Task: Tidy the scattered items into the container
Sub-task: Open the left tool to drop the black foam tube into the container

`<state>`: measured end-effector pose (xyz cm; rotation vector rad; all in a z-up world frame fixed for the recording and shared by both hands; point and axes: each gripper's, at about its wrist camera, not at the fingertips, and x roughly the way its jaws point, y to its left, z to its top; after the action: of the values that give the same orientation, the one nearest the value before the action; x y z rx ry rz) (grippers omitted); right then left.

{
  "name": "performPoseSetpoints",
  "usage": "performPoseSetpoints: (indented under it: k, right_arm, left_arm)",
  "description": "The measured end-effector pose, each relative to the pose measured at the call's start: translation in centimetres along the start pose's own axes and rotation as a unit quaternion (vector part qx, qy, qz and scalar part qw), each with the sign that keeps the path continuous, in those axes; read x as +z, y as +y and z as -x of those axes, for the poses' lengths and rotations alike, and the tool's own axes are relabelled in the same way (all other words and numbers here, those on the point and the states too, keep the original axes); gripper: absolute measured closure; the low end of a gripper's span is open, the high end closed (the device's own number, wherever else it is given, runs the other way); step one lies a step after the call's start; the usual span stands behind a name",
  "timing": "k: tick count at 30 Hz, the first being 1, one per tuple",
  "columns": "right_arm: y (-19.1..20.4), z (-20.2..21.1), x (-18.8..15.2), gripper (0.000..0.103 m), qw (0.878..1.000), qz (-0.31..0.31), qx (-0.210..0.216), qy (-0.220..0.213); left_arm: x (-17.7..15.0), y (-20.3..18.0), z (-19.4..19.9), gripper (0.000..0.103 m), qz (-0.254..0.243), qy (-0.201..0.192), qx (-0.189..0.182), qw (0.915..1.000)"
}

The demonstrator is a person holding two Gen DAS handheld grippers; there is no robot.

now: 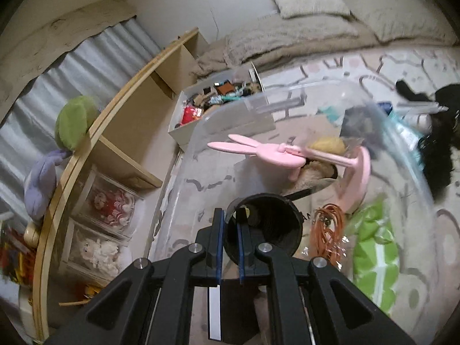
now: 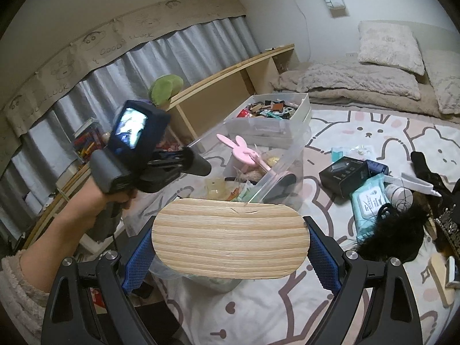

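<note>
Left tongs [image 1: 230, 224] pinching black cylinder [image 1: 264, 224] above clear container [image 1: 201, 132]; pink bunny stand [image 1: 258, 152] inside, orange cord [image 1: 327, 230] perhaps too. Only right view: right tongs [image 2: 230, 244] gripping wooden board [image 2: 230, 235], wipes [image 2: 371, 201] on rug [image 2: 287, 310]

Motion-blurred along its far rim: clear container [image 1: 396, 132], smearing the items behind it. Partly hidden behind the wooden oval board [image 2: 230, 238]: container contents. Cut off at the right edge: black furry item [image 2: 402, 230]. Too small to identify: jumble in the white box [image 1: 218, 97].

one clear bin [image 2: 287, 155], two pillows [image 2: 388, 46], one wipes pack [image 2: 371, 201]
</note>
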<state>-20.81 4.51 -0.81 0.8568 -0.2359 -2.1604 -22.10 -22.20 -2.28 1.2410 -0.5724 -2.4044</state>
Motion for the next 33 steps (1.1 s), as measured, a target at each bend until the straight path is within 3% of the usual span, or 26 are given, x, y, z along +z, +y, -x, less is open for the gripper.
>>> performPoseSetpoints:
  k: [7,13,15,16,17,25,33]
  right_arm:
    - [-0.4,-0.4,0.4,0.009,1.0,0.001,0.003,0.0]
    - [-0.4,-0.6,0.7,0.009,1.0,0.004,0.002,-0.001]
    - [-0.5,-0.8,0.8,0.009,1.0,0.003,0.001,-0.001]
    - [-0.5,-0.9,0.7,0.009,1.0,0.003,0.001,0.0]
    - [-0.6,-1.0,0.7,0.009,1.0,0.002,0.0,0.001]
    - [-0.9,-2.4,1.8,0.009,1.0,0.001,-0.017,0.008]
    - [0.1,-4.5,4.7,0.009,1.0,0.0,-0.018,0.003]
  left_arm:
    - [1.0,-1.4,-4.1,0.095,-0.034,0.066,0.02,0.997]
    - [0.9,-0.9,-6.6,0.095,-0.031,0.094,0.031,0.9946]
    - [0.9,-0.6,-6.9,0.081,-0.025,0.101,0.022,0.9944]
    - [0.9,-0.4,-6.9,0.053,-0.019,0.099,0.016,0.9948]
    - [0.8,-0.3,-6.7,0.032,-0.014,0.092,0.015,0.9955]
    - [0.5,1.9,-3.2,0.032,0.043,0.032,-0.067,0.9963]
    - [-1.3,3.6,1.2,0.021,0.116,-0.049,-0.146,0.9812]
